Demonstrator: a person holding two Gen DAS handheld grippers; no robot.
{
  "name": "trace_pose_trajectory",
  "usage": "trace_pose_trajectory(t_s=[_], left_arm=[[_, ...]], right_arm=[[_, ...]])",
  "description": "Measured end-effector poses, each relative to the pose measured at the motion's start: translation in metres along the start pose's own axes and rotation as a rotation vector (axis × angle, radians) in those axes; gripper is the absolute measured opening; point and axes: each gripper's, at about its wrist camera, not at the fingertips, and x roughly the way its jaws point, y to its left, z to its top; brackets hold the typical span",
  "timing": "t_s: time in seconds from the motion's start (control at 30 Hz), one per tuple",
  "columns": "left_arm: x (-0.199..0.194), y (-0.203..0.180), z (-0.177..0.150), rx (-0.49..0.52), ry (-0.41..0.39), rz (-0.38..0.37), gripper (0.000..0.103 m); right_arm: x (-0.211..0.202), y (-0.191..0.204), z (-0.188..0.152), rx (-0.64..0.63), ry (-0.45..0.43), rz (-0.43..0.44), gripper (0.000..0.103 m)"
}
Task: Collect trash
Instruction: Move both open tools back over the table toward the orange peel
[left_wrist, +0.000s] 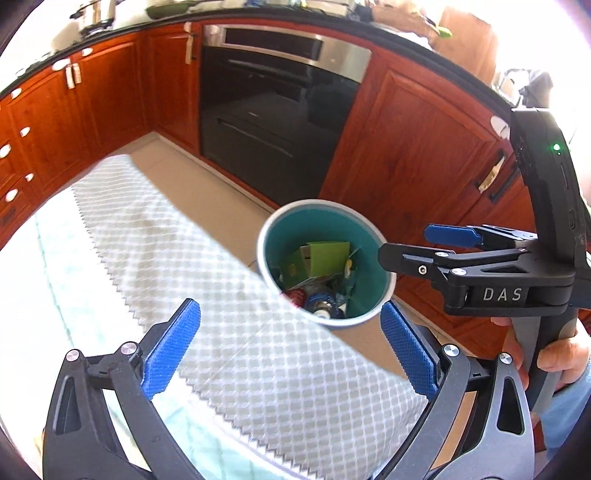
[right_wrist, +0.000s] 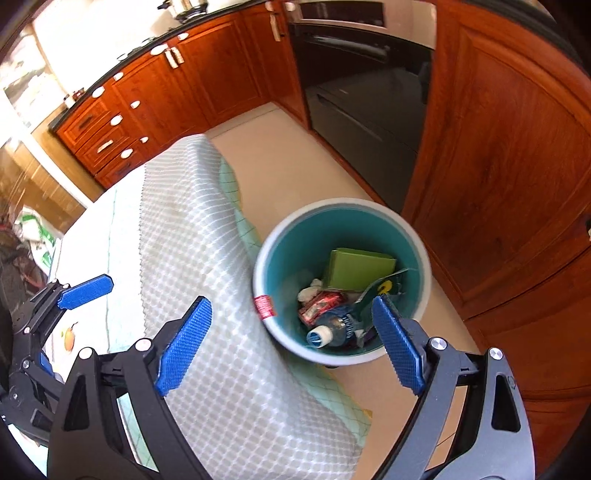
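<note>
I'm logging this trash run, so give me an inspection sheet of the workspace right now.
Surface: table under a white diamond-patterned cloth; an orange mark at its near left edge.
Job's things: teal bin on the floor beside the table, holding a green carton, plastic bottle, red wrapper and crumpled tissue.
Clutter: a red label on the bin rim.
Grippers: left gripper open, nothing between the jaws; right gripper open, empty, above the bin.
Cables: nothing seen.
Surroundings: red wooden cabinets, built-in oven, beige tile floor, pot on the counter.
</note>
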Motion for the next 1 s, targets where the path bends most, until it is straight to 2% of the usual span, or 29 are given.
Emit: trace_pose_trajectory(t_s=[0.27,0.6,0.83,1.0], left_arm=[[-0.061,0.045,-0.061,-0.080,-0.011,0.119,0.099],[-0.144,0.131,-0.159,-0.280,-0.004,0.308,0.099],[-0.193,0.174,-0.221,-0.448,-0.034,0.378,0.099],[-0.197,0.186,-0.254,-0.545,-0.025,0.397,0.099]], right_arm=[[-0.012,0.061,-0.022,-0.081,0.006,0.063,0.084],[-0.010,0.166,-0.066,-0.253,0.052,0.156,0.084],[-0.001,0.232,-0.104,-0.373,0.105,0.215,0.084],[0.007,0.264,-0.126,-0.444,0.145,0.241,0.084]])
